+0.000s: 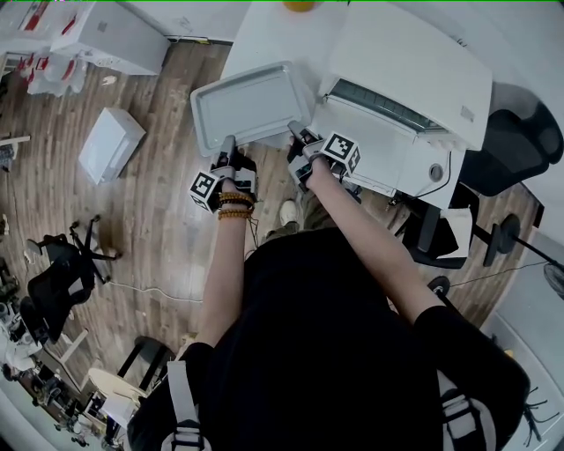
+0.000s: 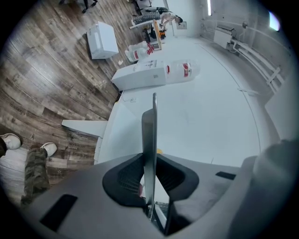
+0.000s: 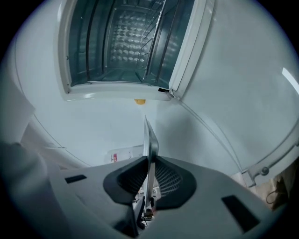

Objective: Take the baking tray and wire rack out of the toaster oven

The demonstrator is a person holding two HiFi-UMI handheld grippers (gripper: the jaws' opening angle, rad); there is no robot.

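Observation:
I hold the grey baking tray [image 1: 251, 106] by its near rim over the white table [image 1: 264, 26], to the left of the white toaster oven [image 1: 423, 79]. My left gripper [image 1: 227, 148] is shut on the rim's left part, and my right gripper [image 1: 298, 137] is shut on its right part. Each gripper view shows the tray edge-on between the pads: tray rim [image 2: 149, 135] in my left gripper [image 2: 149, 186], tray rim [image 3: 150, 140] in my right gripper [image 3: 148, 182]. The oven cavity [image 3: 126, 42] stands open with its side rails showing. I cannot make out the wire rack for certain.
The oven's door [image 1: 379, 154] hangs open toward me. A long white box [image 2: 154, 74] lies further along the table, and a small yellow thing [image 3: 139, 101] lies by the oven. White boxes [image 1: 110, 141] sit on the wooden floor, with office chairs [image 1: 520, 132] to the right and left.

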